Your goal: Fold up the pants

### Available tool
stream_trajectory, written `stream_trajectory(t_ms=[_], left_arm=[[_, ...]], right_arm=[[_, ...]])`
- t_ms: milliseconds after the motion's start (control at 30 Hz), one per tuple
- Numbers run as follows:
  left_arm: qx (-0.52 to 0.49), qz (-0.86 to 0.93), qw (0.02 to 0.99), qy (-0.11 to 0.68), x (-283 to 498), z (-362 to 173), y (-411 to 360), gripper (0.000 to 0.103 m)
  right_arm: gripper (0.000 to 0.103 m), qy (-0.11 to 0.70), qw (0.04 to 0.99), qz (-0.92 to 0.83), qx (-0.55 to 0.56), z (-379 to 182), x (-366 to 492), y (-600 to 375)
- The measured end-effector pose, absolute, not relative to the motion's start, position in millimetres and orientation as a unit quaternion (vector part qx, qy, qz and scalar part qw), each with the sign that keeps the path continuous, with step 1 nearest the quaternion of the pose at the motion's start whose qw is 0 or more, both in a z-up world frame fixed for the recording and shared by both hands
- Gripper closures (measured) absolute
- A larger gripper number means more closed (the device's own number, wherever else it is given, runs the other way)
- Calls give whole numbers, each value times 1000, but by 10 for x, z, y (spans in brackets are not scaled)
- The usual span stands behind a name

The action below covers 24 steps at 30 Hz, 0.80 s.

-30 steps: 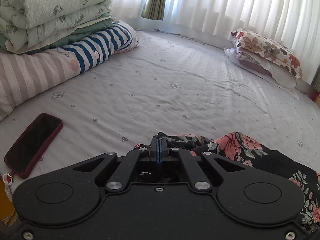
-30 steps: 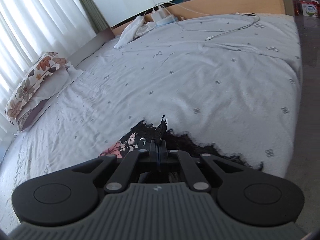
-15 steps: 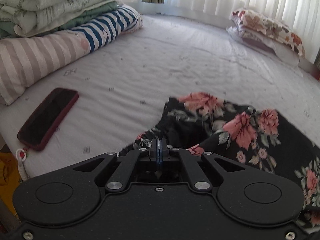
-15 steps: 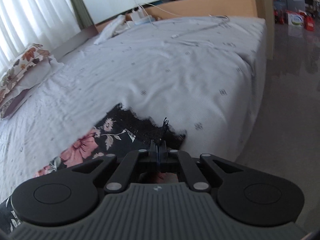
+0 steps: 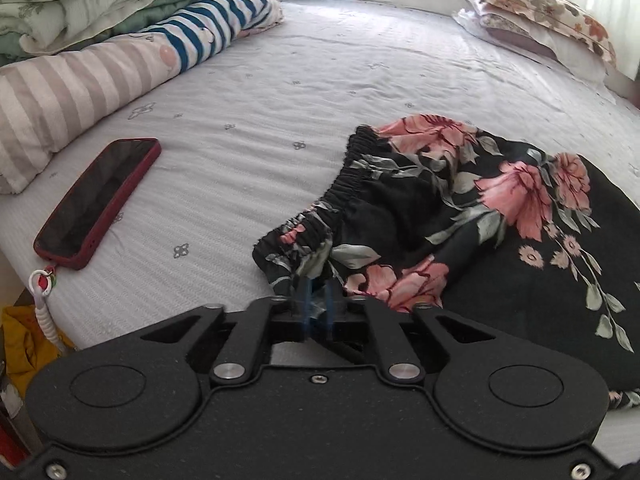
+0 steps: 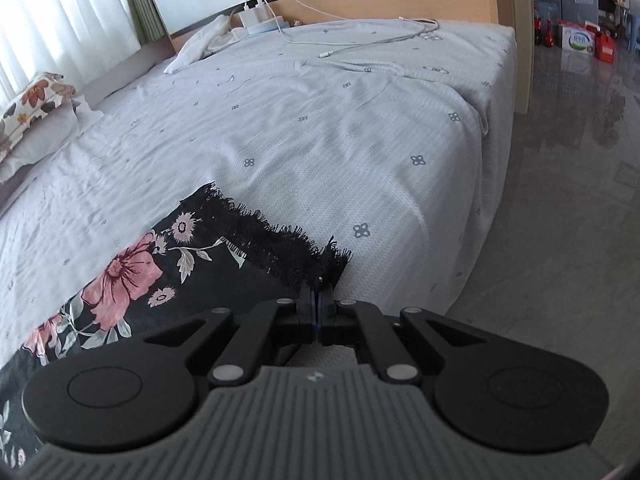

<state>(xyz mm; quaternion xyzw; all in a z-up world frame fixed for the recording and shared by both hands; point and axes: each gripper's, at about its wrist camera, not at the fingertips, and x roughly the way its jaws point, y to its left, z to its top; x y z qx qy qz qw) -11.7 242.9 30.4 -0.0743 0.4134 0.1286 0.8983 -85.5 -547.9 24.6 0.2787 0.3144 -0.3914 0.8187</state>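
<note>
Floral pants (image 5: 460, 216) on bed (image 5: 280, 92); L gripper (image 5: 318, 304) opening w/ waistband between, R gripper (image 6: 319, 300) opening at fringed hem (image 6: 280, 244), so cloth may snag, skewing fold.

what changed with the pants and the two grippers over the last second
Both grippers came down and laid the floral pants flat on the bed. The left gripper is opening, letting go of the waistband corner, with cloth still between its fingers. The right gripper is starting to open at the fringed hem. The phone, folded blankets and pillows stayed put.
</note>
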Motion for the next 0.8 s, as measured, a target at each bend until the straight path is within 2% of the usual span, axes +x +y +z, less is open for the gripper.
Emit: stream_trajectory(t_ms=[33, 67, 100, 133, 167, 200, 233, 333, 533, 667, 800], left_arm=[[-78, 124, 899, 413, -125, 327, 2420, 78], [-84, 120, 901, 409, -143, 357, 2415, 68], [-90, 117, 904, 402, -154, 398, 2411, 62], [-93, 114, 908, 393, -170, 437, 2406, 52], [-91, 119, 912, 383, -194, 483, 2395, 36], [-83, 124, 916, 373, -205, 521, 2382, 29], [-73, 128, 920, 362, -216, 554, 2364, 17], [-41, 134, 928, 345, -233, 623, 2293, 14], [-46, 96, 929, 355, -156, 613, 2019, 14], [-40, 60, 936, 343, -96, 554, 1594, 14], [-47, 17, 941, 335, -35, 466, 1127, 14]], right_arm=[[72, 316, 818, -395, 274, 258, -855, -5474], [64, 318, 818, -397, 269, 274, -853, -5462], [58, 320, 818, -399, 263, 293, -853, -5441], [47, 319, 820, -401, 254, 325, -856, -5410], [43, 316, 825, -402, 241, 358, -855, -5377], [42, 315, 831, -400, 225, 395, -843, -5331], [40, 314, 837, -398, 206, 433, -825, -5287], [33, 305, 855, -385, 166, 548, -754, -5102], [28, 289, 902, -291, 139, 710, -498, -4546], [22, 277, 931, -207, 119, 708, -263, -3973], [21, 281, 945, -123, 115, 622, -29, -3399]])
